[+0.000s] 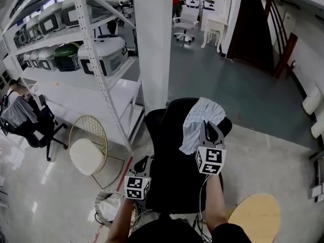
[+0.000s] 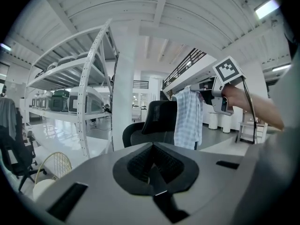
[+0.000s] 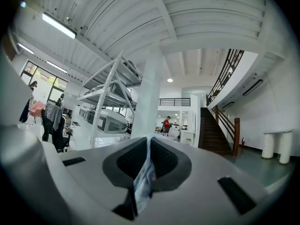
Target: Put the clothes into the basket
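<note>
**Right gripper has the cloth at the chair back, basket down at lower left**

The right gripper is clamped tight on a fold of the checked cloth, and blue-and-white fabric is pinched between its pads and trails out below them. In the head view it sits right of centre, at the top of the black office chair. The cloth is draped over the backrest's upper edge and hangs down the near side. The left gripper is lower and left of centre. Its jaws are pressed together with nothing between them, and it hangs beside the chair with no part in the grip.

This looks like the pick-up step: the cloth is gripped but not yet on its way to the basket. The next move calls for lifting it clear of the backrest, swinging it down to the basket at the bottom left of the head view, then opening the jaws over it. The hanging tail could catch on the chair.

The left forearm covers much of the basket. Something white lies inside, but how full it is I cannot tell. Nor can I tell shirt from towel, or whether the cloth is resting on the chair. Its lower end is hidden behind the right gripper's marker cube.
</note>
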